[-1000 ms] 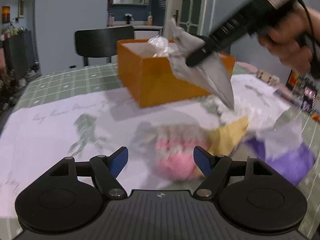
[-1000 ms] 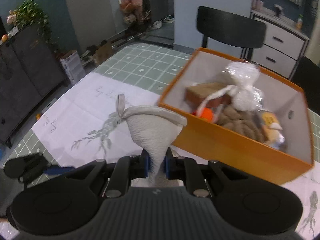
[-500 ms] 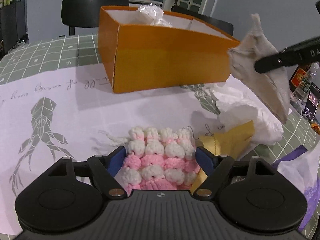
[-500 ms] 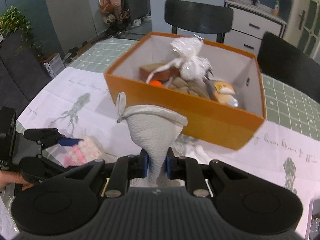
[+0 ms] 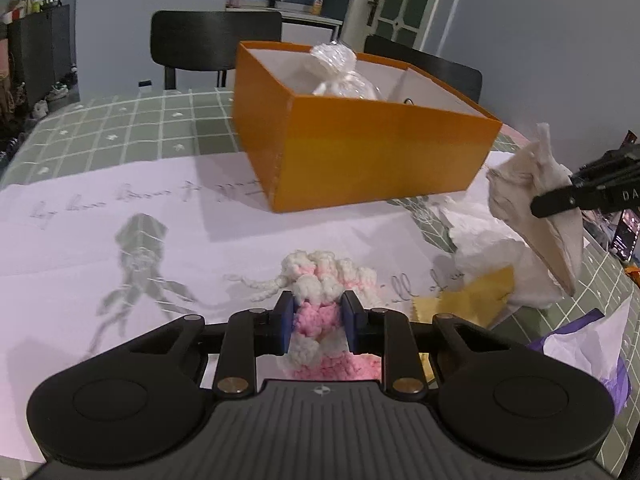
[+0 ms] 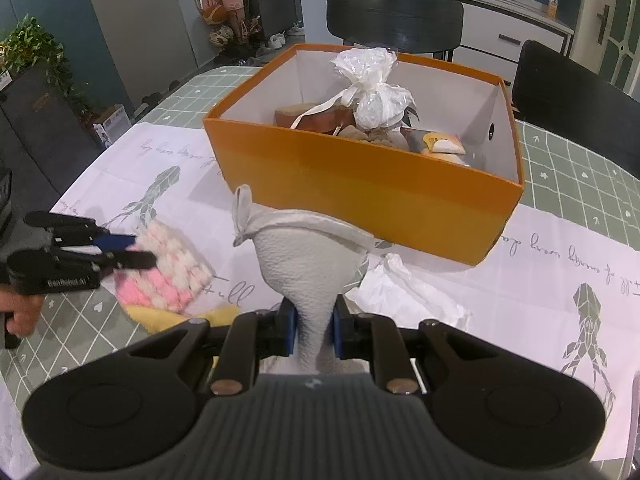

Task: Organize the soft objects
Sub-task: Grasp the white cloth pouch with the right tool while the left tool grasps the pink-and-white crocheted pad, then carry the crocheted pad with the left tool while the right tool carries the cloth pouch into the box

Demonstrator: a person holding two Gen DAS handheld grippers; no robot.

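Observation:
My left gripper is shut on a pink and white knitted piece that bunches up between the pads on the white paper sheet; it also shows in the right wrist view. My right gripper is shut on a grey cloth pouch and holds it above the table, in front of the orange box. The pouch also shows at the right of the left wrist view. The box holds a white plastic bag and other items.
Crumpled white paper, a yellow cloth and a purple sheet lie at the right on the green checked tablecloth. Two black chairs stand behind the table.
My left gripper has shut on the knitted piece, which now bunches up. My right gripper with the pouch has moved lower and to the right of the box.

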